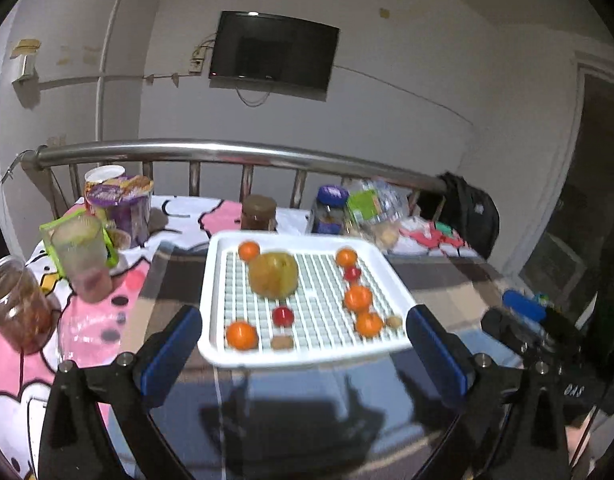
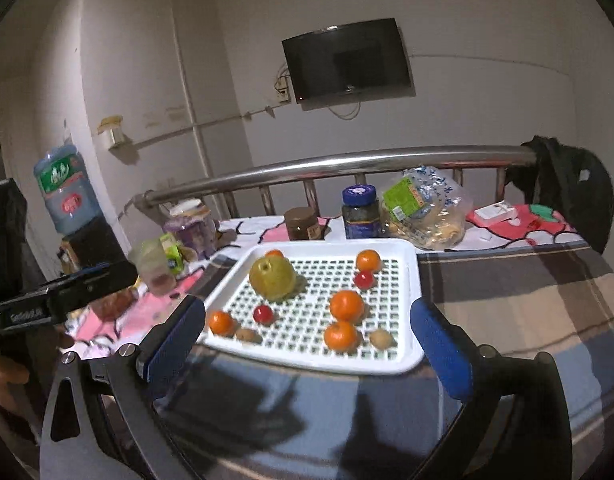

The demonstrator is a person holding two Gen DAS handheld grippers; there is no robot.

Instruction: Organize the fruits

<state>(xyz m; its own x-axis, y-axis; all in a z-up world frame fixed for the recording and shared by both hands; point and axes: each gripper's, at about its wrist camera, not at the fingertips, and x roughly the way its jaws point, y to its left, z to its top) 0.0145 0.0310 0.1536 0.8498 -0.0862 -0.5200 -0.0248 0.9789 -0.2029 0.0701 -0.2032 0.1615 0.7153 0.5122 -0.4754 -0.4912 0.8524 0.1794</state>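
Observation:
A white slotted tray [image 1: 215, 280] [image 2: 411, 280] lies on a plaid cloth on the bed. On it are a yellow-green pear [image 1: 274, 274] [image 2: 272, 278], several oranges [image 1: 242, 335] [image 2: 346, 305], two small red fruits [image 1: 283, 315] [image 2: 263, 314] and two small brown fruits [image 1: 282, 342] [image 2: 380, 338]. My left gripper [image 1: 303, 344] is open and empty, its blue pads [image 1: 171, 354] flanking the tray's near edge. My right gripper [image 2: 307, 344] is open and empty, just short of the tray's near edge. The left gripper's body shows at the left of the right wrist view.
Jars [image 1: 259, 213] [image 2: 359, 211], a bag of snacks [image 2: 423, 214], cups [image 1: 83, 256] and a glass jar [image 1: 17, 304] stand behind and left of the tray. A steel bed rail [image 1: 235, 151] runs across the back. A water bottle [image 2: 65, 194] stands far left.

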